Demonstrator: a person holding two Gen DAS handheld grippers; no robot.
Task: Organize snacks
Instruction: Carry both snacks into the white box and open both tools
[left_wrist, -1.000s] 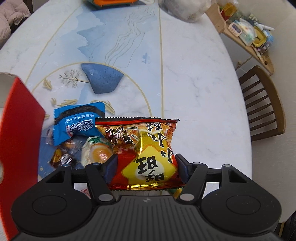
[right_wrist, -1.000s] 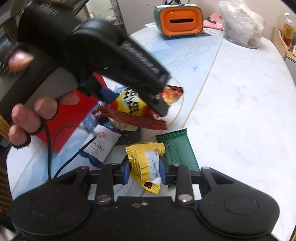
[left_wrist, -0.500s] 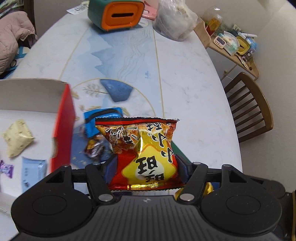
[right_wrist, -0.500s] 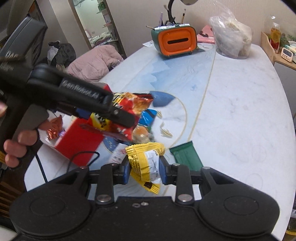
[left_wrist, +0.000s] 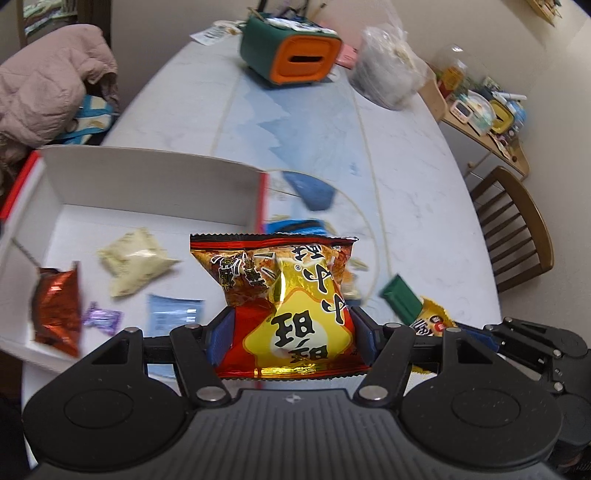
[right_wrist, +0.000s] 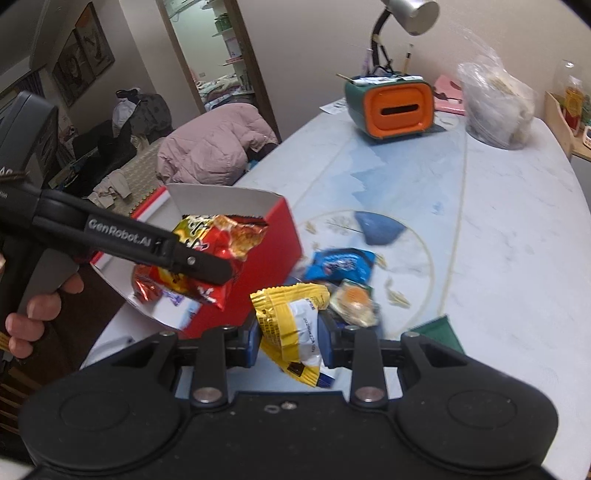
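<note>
My left gripper (left_wrist: 290, 338) is shut on a red and yellow snack bag (left_wrist: 284, 299) and holds it in the air at the right wall of the red box (left_wrist: 147, 184), which has a white inside. In the right wrist view the same bag (right_wrist: 207, 254) hangs over the box (right_wrist: 266, 243). The box holds a cream packet (left_wrist: 135, 264), a red foil packet (left_wrist: 57, 306), a purple candy (left_wrist: 101, 319) and a pale blue packet (left_wrist: 171, 317). My right gripper (right_wrist: 290, 338) is shut on a yellow and white snack packet (right_wrist: 291, 325), right of the box.
On the marble table (right_wrist: 517, 258) lie a blue packet (right_wrist: 338, 264), a round wrapped snack (right_wrist: 352, 302) and a green bar (right_wrist: 443, 332). An orange and green container (right_wrist: 391, 105) and a clear plastic bag (right_wrist: 496, 107) stand at the far end. A wooden chair (left_wrist: 513, 229) stands to the right.
My left gripper has carried the red and yellow bag left and up, from over the loose pile to the box's edge. My right gripper has lifted with the yellow packet.
</note>
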